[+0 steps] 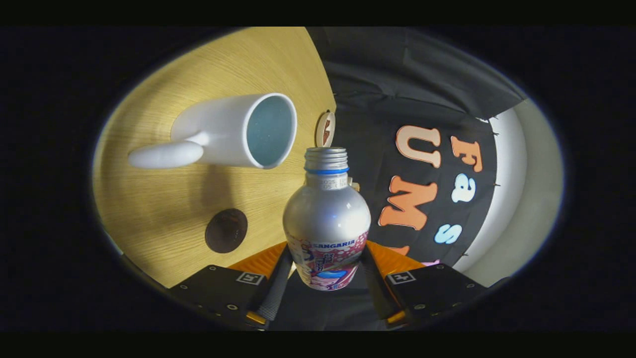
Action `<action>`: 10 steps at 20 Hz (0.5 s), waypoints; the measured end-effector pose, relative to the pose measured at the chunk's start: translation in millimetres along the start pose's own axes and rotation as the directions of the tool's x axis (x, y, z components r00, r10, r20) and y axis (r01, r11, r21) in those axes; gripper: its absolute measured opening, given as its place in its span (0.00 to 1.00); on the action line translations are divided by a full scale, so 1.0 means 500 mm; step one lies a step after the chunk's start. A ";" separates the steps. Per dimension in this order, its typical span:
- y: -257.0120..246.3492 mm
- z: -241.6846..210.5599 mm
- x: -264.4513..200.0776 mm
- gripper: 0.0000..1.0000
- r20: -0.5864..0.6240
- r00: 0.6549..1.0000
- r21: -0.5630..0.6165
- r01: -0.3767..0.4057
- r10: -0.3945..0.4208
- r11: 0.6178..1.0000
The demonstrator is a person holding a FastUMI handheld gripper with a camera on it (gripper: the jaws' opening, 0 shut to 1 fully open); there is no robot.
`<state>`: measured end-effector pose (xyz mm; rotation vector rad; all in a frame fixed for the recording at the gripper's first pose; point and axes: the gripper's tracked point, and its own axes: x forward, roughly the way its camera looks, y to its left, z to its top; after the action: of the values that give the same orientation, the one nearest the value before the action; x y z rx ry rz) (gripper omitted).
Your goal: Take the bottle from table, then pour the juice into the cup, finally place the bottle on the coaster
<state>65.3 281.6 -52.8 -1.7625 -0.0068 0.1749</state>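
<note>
My gripper [325, 271] is shut on a silver aluminium bottle [326, 214] with a pink label, one finger pressing on each side of its lower body. The bottle has no cap, and its threaded mouth points ahead, just past the rim of the white mug [233, 130]. The whole scene is rolled sideways, so the bottle lies tipped over relative to the wooden table [164, 199]. The mug stands on that table with its pale blue inside facing the bottle's neck and its handle on the far side. No stream of juice shows. A dark round coaster [226, 230] lies on the table beside the mug.
A small round wooden disc [325, 129] sits at the table's edge beyond the bottle's mouth. The black cloth booth wall [422, 99] rises behind the table edge, with a pale surface [526, 189] past it.
</note>
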 end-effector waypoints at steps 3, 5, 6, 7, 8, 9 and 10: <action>-0.001 0.002 0.000 0.74 0.005 1.000 -0.032 0.000 0.000 0.999; 0.005 0.007 0.000 0.74 0.009 1.000 -0.048 -0.006 0.007 0.999; 0.008 0.009 0.002 0.74 0.013 1.000 -0.056 -0.012 0.013 0.998; 0.010 0.010 0.000 0.74 0.014 1.000 -0.069 -0.013 0.014 0.998; 0.011 0.010 0.001 0.74 0.017 1.000 -0.083 -0.015 0.017 0.996; 0.014 0.010 0.002 0.74 0.018 1.000 -0.093 -0.017 0.018 0.995; 0.014 0.007 0.005 0.74 0.018 1.000 -0.104 -0.022 0.024 0.994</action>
<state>66.6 284.1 -60.5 -1.8650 -0.0099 0.2109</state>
